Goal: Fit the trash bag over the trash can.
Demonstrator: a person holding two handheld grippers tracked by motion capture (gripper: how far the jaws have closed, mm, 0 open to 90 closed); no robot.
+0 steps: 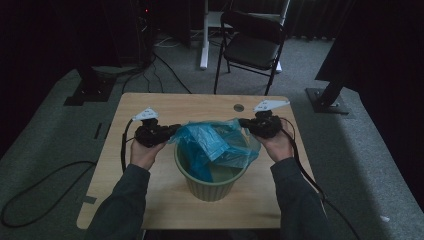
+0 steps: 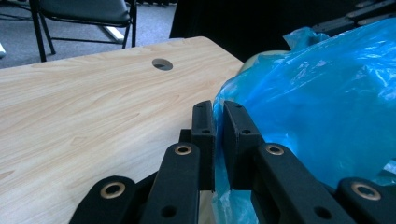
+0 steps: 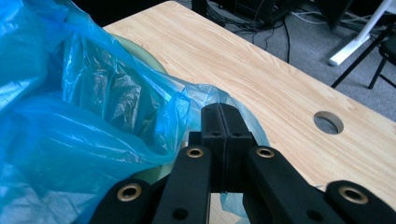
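A pale green ribbed bin [image 1: 212,177] stands in the middle of the wooden table [image 1: 150,200]. A blue plastic bag [image 1: 216,142] lies crumpled in and over its mouth. My left gripper [image 1: 174,131] holds the bag's left edge; in the left gripper view the jaws [image 2: 218,109] pinch the blue film [image 2: 317,102] between them. My right gripper [image 1: 244,122] is at the bag's right edge. In the right gripper view its jaws [image 3: 224,114] are pressed together, with the bag [image 3: 84,116] gathered around them and the bin's rim [image 3: 140,51] behind.
A round cable hole [image 1: 239,107] is in the table's far edge, beyond the right gripper. A black folding chair [image 1: 252,45] stands behind the table. Cables lie on the grey carpet [image 1: 45,165], and black stand bases sit on both sides.
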